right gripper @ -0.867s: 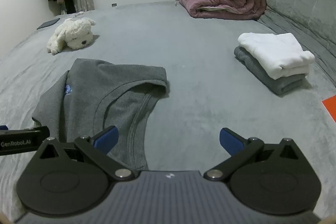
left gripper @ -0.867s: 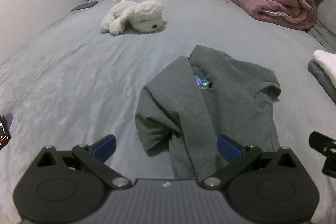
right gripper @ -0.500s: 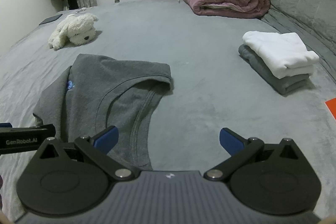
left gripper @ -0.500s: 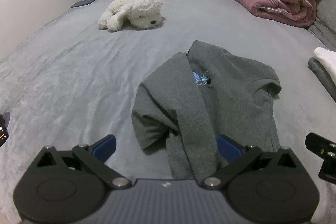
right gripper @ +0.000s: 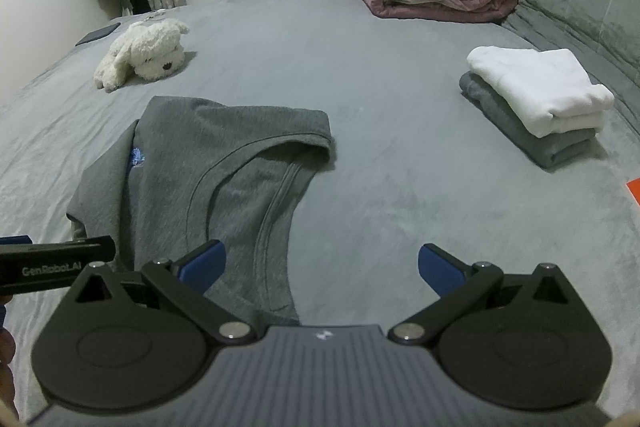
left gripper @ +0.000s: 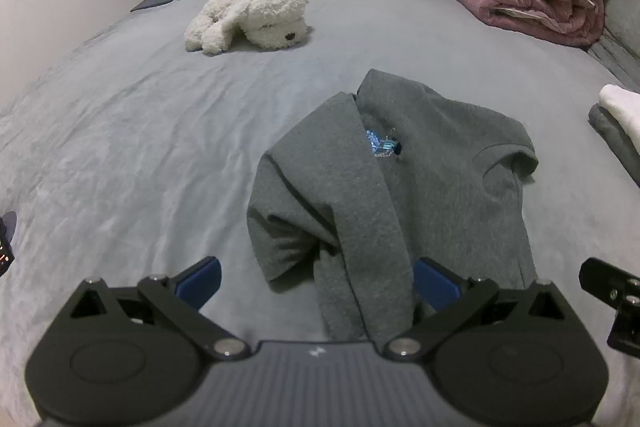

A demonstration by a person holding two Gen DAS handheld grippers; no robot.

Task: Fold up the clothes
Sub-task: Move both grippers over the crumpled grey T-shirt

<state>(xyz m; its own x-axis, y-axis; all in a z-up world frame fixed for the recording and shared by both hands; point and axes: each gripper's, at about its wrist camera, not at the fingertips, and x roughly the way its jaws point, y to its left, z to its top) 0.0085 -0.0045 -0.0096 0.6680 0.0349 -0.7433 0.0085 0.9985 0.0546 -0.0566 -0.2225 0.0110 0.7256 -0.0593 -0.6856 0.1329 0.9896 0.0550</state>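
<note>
A grey T-shirt lies on the grey bed cover, partly folded — one side is turned in over the chest, covering part of a small blue print, while the opposite sleeve lies flat on the cover. The left gripper hangs just over the shirt's near end with its jaws spread wide, the folded band of cloth running between the blue pads but not pressed by them. The right gripper is also released and empty, over the shirt's near edge and the bare cover beside it. Beyond the shirt lies a white plush dog. To the shirt's right sits a folded stack — white on grey — well apart from it.
</note>
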